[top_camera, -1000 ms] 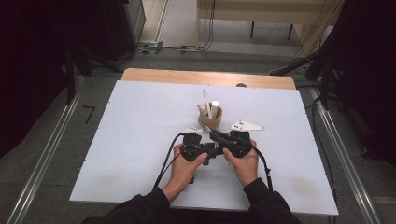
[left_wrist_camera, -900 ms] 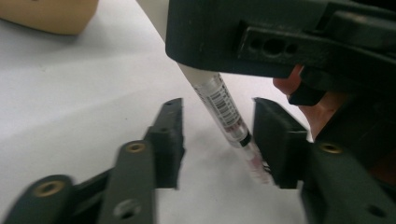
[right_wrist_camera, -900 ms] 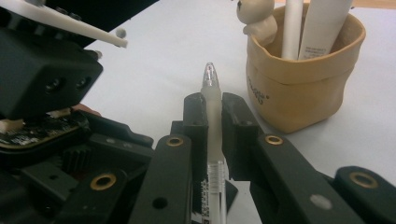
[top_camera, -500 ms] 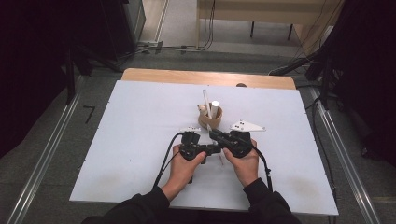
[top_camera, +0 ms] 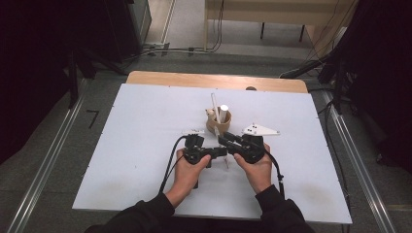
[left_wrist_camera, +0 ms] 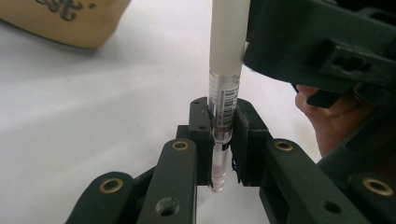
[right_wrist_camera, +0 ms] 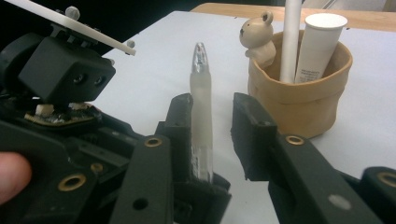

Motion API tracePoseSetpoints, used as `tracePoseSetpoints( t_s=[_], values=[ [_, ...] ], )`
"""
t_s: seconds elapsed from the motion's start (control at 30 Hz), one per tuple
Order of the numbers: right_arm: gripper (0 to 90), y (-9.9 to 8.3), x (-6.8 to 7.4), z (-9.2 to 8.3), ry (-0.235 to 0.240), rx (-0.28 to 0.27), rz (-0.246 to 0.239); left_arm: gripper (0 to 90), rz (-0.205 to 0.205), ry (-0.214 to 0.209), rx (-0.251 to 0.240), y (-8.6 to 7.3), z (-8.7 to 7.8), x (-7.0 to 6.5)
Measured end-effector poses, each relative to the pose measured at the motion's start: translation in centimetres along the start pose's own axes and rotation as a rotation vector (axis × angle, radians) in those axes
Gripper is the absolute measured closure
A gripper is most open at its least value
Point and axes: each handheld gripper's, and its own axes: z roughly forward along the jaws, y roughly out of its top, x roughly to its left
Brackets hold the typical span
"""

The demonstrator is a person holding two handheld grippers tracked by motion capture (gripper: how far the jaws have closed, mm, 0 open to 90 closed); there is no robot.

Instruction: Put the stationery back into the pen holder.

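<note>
The left gripper (left_wrist_camera: 219,140) is clamped on the pen (left_wrist_camera: 225,88), steadying it above the table (top_camera: 145,121) near the person. The right gripper (right_wrist_camera: 212,126) has just been opening – pen between, unpressed. Just beyond – the holder (right_wrist_camera: 299,98), likely its destination.

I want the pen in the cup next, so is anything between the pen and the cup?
Nothing visible: bare table lies between the pen, clamped in the left claw, and the cup.

Pen (left_wrist_camera: 223,107) between claws; pouch (top_camera: 219,127) behind, on table (top_camera: 136,121).
</note>
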Motion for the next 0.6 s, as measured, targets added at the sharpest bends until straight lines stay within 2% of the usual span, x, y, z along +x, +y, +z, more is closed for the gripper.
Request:
tracePoseSetpoints(
  t_s=[0.2, 0.4, 0.6],
  values=[
    [58.4, -0.1, -0.6, -0.7, -0.004, 0.008, 0.01, 80.2, -0.017, 0.007, -0.033, 0.5, -0.8, 0.6],
    [51.4, -0.9, -1.7, -0.6, -0.069, 0.049, 0.014, 80.2, -0.026, 0.023, -0.056, 0.7, -1.4, 1.0],
    [38.5, -1.5, -2.5, -0.6, -0.124, 0.101, 0.014, 80.2, -0.033, 0.029, -0.078, 1.0, -1.9, 1.2]
  ],
)
